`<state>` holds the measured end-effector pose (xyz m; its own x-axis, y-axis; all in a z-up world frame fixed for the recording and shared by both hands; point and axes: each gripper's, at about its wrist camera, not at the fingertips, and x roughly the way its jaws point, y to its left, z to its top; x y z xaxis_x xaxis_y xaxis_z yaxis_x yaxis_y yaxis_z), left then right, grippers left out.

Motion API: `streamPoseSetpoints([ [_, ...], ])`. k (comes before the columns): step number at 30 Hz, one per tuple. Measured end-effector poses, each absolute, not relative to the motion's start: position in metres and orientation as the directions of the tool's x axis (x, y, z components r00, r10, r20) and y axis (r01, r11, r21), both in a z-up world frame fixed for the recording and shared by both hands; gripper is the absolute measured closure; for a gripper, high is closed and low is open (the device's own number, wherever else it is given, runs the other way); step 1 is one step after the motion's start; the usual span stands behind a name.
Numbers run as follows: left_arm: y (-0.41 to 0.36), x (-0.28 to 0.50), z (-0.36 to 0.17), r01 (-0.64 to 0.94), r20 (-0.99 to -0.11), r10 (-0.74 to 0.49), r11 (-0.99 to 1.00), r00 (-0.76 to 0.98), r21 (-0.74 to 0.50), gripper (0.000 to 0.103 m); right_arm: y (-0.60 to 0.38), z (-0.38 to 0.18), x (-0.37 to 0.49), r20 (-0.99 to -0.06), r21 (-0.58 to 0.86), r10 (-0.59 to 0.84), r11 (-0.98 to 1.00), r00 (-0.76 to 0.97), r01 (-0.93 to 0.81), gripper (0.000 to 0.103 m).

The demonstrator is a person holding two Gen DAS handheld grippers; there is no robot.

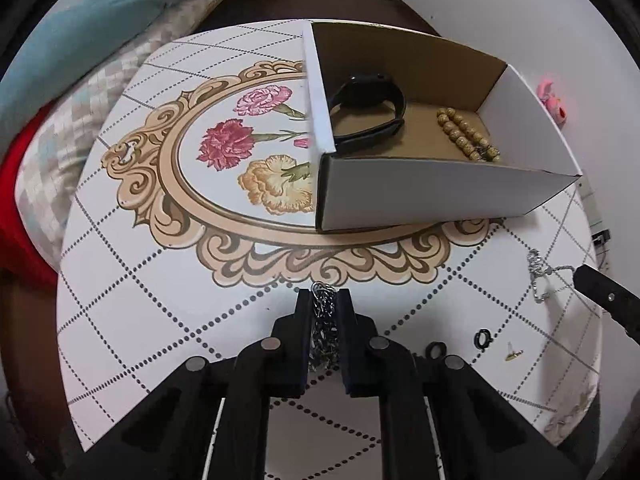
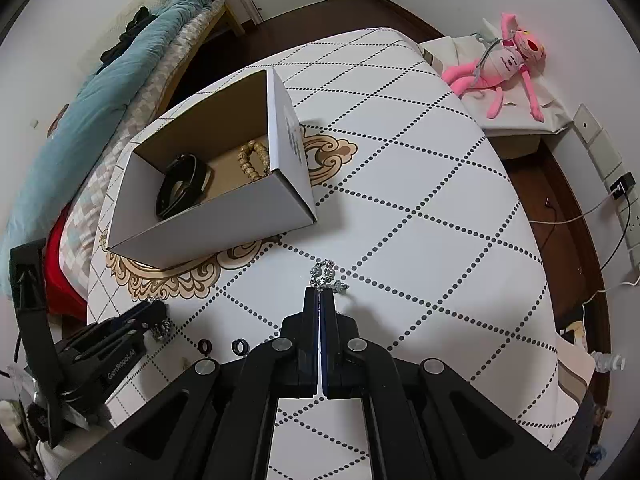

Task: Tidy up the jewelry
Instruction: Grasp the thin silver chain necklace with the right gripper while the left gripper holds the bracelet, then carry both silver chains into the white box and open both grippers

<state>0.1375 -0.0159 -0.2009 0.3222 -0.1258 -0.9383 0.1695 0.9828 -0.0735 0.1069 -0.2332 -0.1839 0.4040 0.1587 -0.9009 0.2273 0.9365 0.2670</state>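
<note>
My left gripper [image 1: 325, 294] is shut on a thick bundle of steel chain [image 1: 324, 320], low over the near part of the table. Further right, my right gripper [image 2: 323, 292] is shut on a thin silver necklace [image 2: 326, 274] whose sparkly end lies on the cloth. An open cardboard box [image 1: 440, 196] stands beyond them. Inside it are a black watch band [image 1: 368, 108] and a wooden bead bracelet [image 1: 466, 132]. Two black rings [image 1: 483, 336] [image 1: 436, 350] and a small gold piece [image 1: 513, 355] lie between the grippers.
The round table [image 2: 440, 200] wears a white cloth with dotted diamonds and a flower medallion. A bed with a blue quilt [image 2: 120, 80] runs along the left. A pink plush toy [image 2: 508, 60] sits far right, and cables and a wall socket [image 2: 620, 188] lie past the table's right edge.
</note>
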Motion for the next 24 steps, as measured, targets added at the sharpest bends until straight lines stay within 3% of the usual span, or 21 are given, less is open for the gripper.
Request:
streamPoseSetpoints([
  [13, 0.027, 0.106, -0.147, 0.111, -0.878, -0.299, 0.954, 0.374, -0.278, 0.097, -0.228, -0.137, 0.102, -0.847, 0.345, 0.239, 0.927, 0.475, 0.148, 0.103],
  [24, 0.022, 0.124, -0.083, 0.161, -0.796, -0.390, 0.920, 0.464, -0.357, 0.097, -0.231, -0.093, 0.101, -0.791, 0.399, 0.287, 0.911, 0.541, 0.100, 0.103],
])
